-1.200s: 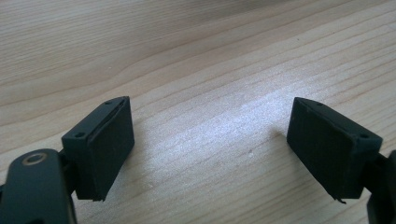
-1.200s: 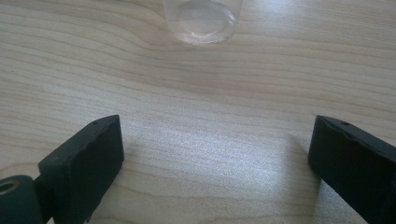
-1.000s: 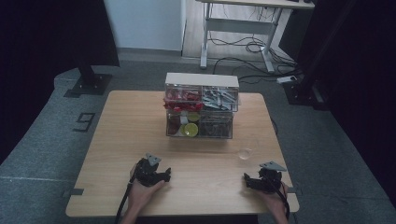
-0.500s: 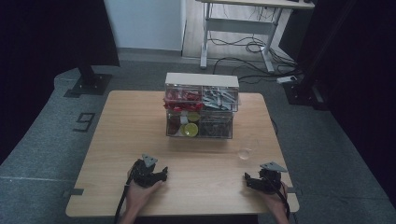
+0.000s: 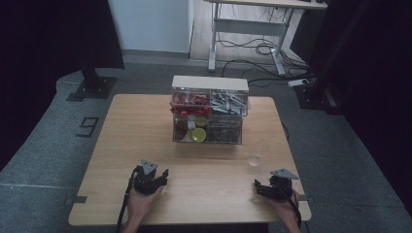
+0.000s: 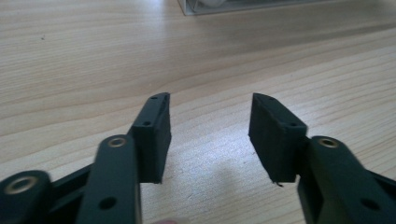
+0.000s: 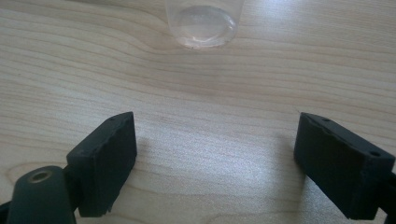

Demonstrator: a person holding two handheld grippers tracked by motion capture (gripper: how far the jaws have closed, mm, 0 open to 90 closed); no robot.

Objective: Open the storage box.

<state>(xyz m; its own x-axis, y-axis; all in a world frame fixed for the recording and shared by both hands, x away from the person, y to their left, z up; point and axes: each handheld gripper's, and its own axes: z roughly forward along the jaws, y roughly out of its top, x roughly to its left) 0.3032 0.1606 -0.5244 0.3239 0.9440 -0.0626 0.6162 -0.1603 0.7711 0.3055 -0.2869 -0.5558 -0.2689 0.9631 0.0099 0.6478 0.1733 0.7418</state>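
near the table's front edge, on the person's right, the right gripper [image 5: 258,187] rests low over the wood with its jaws spread wide and nothing between them. just ahead of it stands the small clear cup [image 5: 254,159], upright, its mouth facing up, so its long axis runs vertical; in the right gripper view the cup [image 7: 204,21] sits beyond the gap between the jaws, apart from both. the cup is near the table's [image 5: 145,136] right edge, and bare wood lies between it and the front edge. behind it and to its left, near but not touching, is the clear drawer box [image 5: 209,110], which stands at the middle of the table toward the far side. the left gripper [image 5: 164,175] sits near the front edge on the left, well apart from the cup, its jaws moderately parted and empty, with open tabletop all around it.
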